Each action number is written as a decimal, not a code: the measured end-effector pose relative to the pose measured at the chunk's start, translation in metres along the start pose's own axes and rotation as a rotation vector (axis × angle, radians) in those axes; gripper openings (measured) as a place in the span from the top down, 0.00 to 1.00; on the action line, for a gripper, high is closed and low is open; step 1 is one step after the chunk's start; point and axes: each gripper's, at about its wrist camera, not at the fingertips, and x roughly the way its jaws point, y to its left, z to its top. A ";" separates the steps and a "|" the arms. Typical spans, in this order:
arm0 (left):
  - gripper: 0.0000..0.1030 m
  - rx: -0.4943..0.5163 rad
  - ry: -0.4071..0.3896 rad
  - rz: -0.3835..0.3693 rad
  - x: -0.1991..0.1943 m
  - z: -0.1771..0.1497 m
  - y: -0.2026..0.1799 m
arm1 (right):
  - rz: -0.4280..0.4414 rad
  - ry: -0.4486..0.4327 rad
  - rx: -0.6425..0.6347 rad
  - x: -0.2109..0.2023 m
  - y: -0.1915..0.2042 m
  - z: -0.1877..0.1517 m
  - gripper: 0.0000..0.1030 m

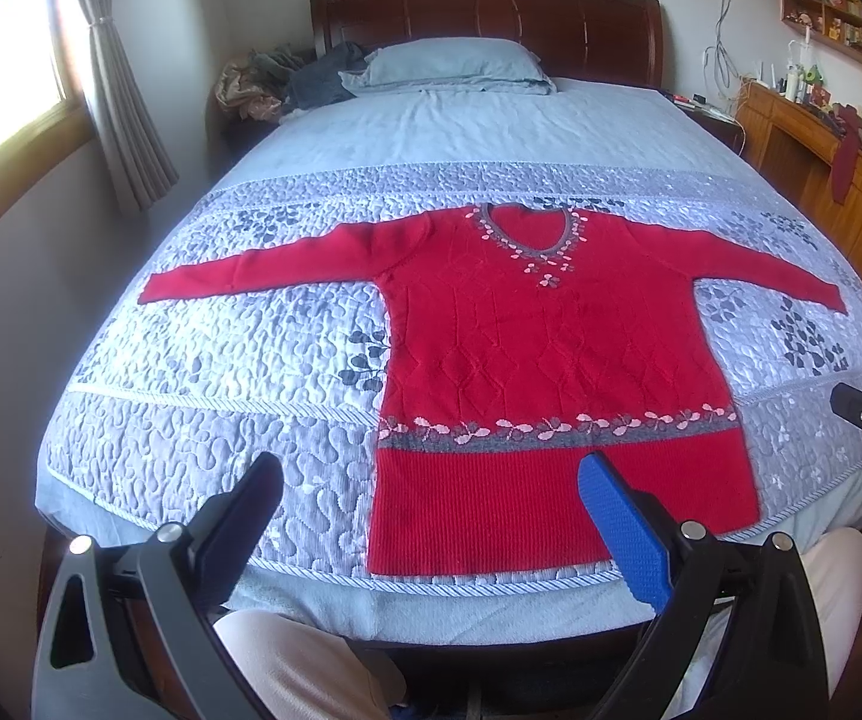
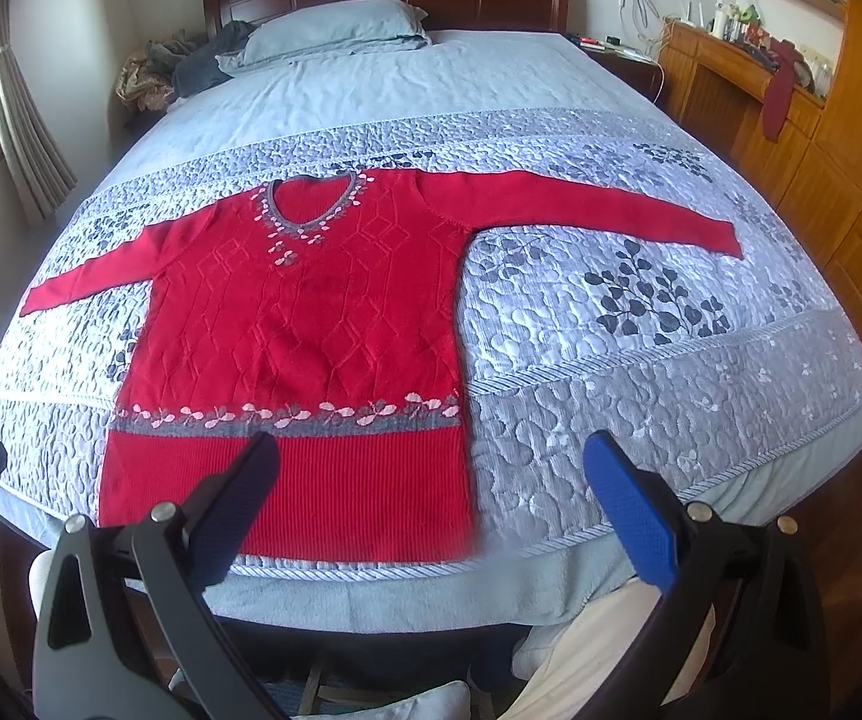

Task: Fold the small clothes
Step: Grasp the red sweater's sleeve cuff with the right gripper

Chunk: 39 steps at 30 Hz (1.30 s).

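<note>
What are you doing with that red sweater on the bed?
Getting ready to fold it. The red sweater lies flat on the bed, front up, both sleeves spread wide. A person holds the left gripper and the right gripper near its bottom hem, both open, neither touching it yet.

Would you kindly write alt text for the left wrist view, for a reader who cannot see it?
A red sweater lies flat, sleeves spread, on a quilted bed. The open left gripper hovers at the bed's near edge, holding nothing. A pillow sits by the headboard.
</note>
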 end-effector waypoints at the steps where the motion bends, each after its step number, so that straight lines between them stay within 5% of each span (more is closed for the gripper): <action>1: 0.04 0.001 0.004 0.002 0.003 0.000 0.000 | 0.005 0.006 0.004 0.002 -0.001 0.001 0.03; 5: 0.04 0.001 0.049 0.008 0.024 0.003 -0.004 | 0.022 0.070 0.005 0.025 -0.009 0.006 0.03; 9: 0.04 0.019 0.091 0.022 0.050 0.011 -0.018 | -0.114 0.151 -0.008 0.069 -0.043 0.013 0.03; 11: 0.04 0.029 0.109 0.020 0.064 0.019 -0.028 | -0.111 0.193 0.027 0.091 -0.072 0.022 0.03; 18: 0.04 0.019 0.084 0.022 0.115 0.085 -0.081 | -0.121 0.203 0.300 0.162 -0.232 0.098 0.03; 28: 0.04 0.018 0.085 -0.006 0.192 0.151 -0.158 | -0.168 0.246 0.495 0.259 -0.427 0.187 0.03; 37: 0.04 0.024 0.132 0.028 0.244 0.155 -0.175 | -0.075 0.267 0.521 0.310 -0.466 0.196 0.05; 39: 0.04 0.032 0.137 0.040 0.250 0.153 -0.175 | -0.076 0.267 0.527 0.315 -0.469 0.195 0.16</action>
